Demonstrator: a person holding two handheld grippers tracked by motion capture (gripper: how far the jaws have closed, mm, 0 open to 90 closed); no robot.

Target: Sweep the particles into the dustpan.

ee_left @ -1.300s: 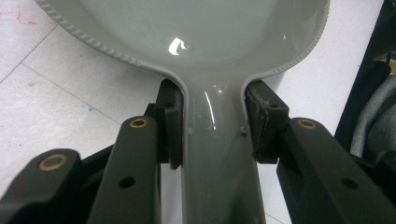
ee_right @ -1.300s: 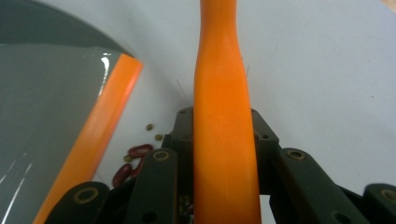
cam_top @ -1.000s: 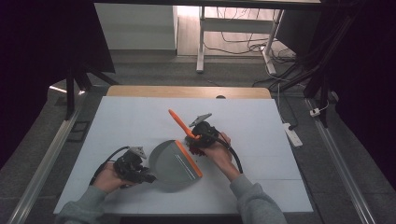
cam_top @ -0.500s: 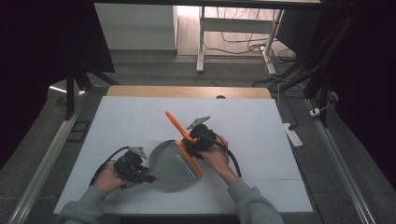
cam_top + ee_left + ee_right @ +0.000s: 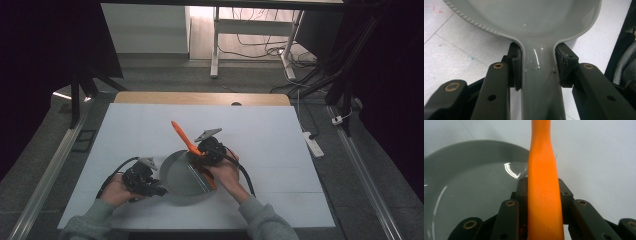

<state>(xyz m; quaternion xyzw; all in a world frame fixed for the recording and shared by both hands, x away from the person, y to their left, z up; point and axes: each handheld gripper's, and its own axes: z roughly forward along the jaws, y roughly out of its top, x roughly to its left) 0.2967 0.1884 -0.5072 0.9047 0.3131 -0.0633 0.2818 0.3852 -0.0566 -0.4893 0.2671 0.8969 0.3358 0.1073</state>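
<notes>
No readable writing: grey pan [image 5: 182,176], orange spatula [image 5: 182,136].

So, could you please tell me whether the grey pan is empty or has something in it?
Empty of food: the pan shows a bare, shiny bottom in both gripper views, with the orange spatula over its rim.

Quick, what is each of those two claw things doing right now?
Left gripper: closed on the handle of the grey pan.
Right gripper: closed on the orange handle of the spatula, held over the pan.
</notes>
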